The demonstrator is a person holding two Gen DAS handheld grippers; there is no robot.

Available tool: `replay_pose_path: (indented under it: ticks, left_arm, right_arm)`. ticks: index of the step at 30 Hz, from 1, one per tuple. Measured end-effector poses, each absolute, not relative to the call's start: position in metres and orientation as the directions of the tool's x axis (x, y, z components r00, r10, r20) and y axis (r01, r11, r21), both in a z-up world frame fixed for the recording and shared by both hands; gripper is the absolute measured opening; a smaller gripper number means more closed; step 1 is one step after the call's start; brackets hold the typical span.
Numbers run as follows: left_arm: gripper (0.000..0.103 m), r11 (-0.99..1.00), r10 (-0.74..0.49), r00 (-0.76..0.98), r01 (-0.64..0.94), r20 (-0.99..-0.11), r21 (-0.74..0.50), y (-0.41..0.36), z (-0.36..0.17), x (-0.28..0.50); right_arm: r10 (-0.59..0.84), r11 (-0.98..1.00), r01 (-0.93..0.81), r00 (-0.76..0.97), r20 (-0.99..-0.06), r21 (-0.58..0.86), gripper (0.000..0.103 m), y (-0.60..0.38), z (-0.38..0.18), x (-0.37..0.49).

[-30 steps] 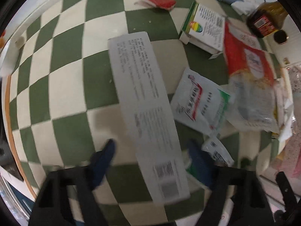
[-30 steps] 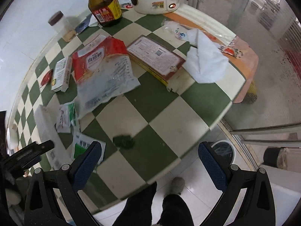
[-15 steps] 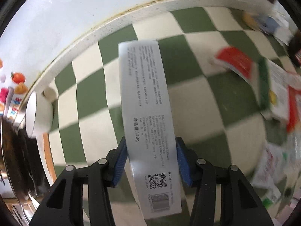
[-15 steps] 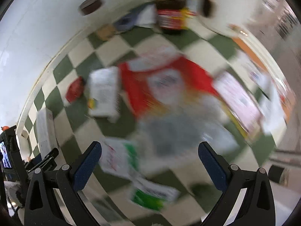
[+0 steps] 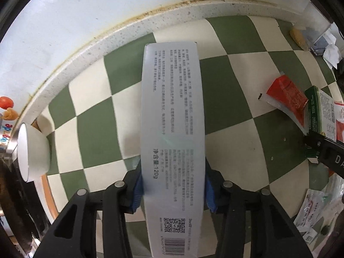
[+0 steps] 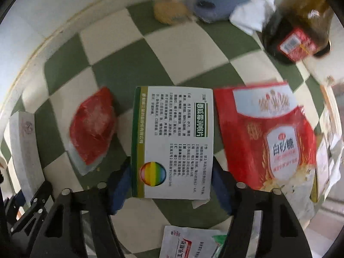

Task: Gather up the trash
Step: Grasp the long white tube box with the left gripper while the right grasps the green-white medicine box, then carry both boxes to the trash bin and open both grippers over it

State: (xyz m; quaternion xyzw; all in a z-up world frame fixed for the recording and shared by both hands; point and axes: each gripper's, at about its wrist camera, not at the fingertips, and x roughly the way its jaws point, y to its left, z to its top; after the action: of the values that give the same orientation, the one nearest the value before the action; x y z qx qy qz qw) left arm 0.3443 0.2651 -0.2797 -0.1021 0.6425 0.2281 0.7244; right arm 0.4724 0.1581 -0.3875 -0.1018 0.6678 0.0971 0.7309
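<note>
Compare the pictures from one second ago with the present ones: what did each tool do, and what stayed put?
The left tool closed on the long white box, which had lain loose between its open fingers. The right tool swung from the table's edge inward and now brackets the green-edged box; contact is unclear. The red sachet, sugar bag and brown bottle kept their places.

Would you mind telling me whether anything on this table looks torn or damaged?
Yes: the red sugar bag right of the green-edged box looks torn open and crumpled at its near end.
</note>
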Motion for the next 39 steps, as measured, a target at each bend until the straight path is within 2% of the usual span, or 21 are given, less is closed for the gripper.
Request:
replay_pose_path:
  ticks: [6, 8, 10, 11, 16, 18, 24, 32, 37, 39]
  left_arm:
    - [0.042, 0.876, 0.252, 0.154, -0.456, -0.955, 0.158, 0.234, -0.21, 0.326]
    - [0.042, 0.88, 0.268, 0.194, -0.448, -0.944, 0.158, 0.218, -0.197, 0.322]
    - [0.042, 0.889, 0.278, 0.239, -0.432, -0.93, 0.154, 0.195, -0.163, 0.321]
    - [0.042, 0.893, 0.278, 0.256, -0.424, -0.926, 0.151, 0.197, -0.168, 0.32]
    - [0.042, 0.934, 0.25, 0.363, -0.336, -0.898, 0.124, 0.144, -0.123, 0.325]
    - [0.042, 0.95, 0.227, 0.4, -0.293, -0.888, 0.111, 0.125, -0.147, 0.33]
    - [0.042, 0.995, 0.103, 0.473, -0.061, -0.875, 0.084, 0.013, -0.129, 0.34]
    - [0.042, 0.938, -0.131, 0.391, 0.347, -0.911, 0.013, -0.199, -0.148, 0.33]
    - [0.042, 0.828, -0.235, 0.205, 0.554, -0.95, -0.085, -0.338, -0.218, 0.302]
    - [0.042, 0.786, -0.227, 0.057, 0.601, -0.972, -0.149, -0.393, -0.287, 0.289]
  right_arm:
    - [0.077, 0.958, -0.283, 0.126, -0.989, 0.039, 0.068, 0.134, -0.355, 0.466]
    - [0.11, 0.957, -0.282, 0.14, -0.984, 0.067, 0.068, 0.12, -0.336, 0.463]
    - [0.155, 0.956, -0.275, 0.156, -0.976, 0.108, 0.068, 0.101, -0.314, 0.459]
    - [0.173, 0.955, -0.271, 0.166, -0.971, 0.123, 0.068, 0.092, -0.303, 0.457]
    - [0.243, 0.957, -0.219, 0.259, -0.935, 0.188, 0.068, 0.024, -0.248, 0.439]
    - [0.255, 0.962, -0.169, 0.297, -0.92, 0.213, 0.068, -0.014, -0.23, 0.437]
    - [0.198, 0.976, 0.005, 0.399, -0.895, 0.218, 0.068, -0.13, -0.208, 0.394]
    - [0.085, 0.912, 0.333, 0.421, -0.903, 0.241, 0.068, -0.327, -0.228, 0.305]
    - [0.005, 0.805, 0.557, 0.341, -0.94, 0.206, 0.068, -0.461, -0.286, 0.216]
    - [0.008, 0.768, 0.614, 0.27, -0.963, 0.179, 0.068, -0.506, -0.326, 0.189]
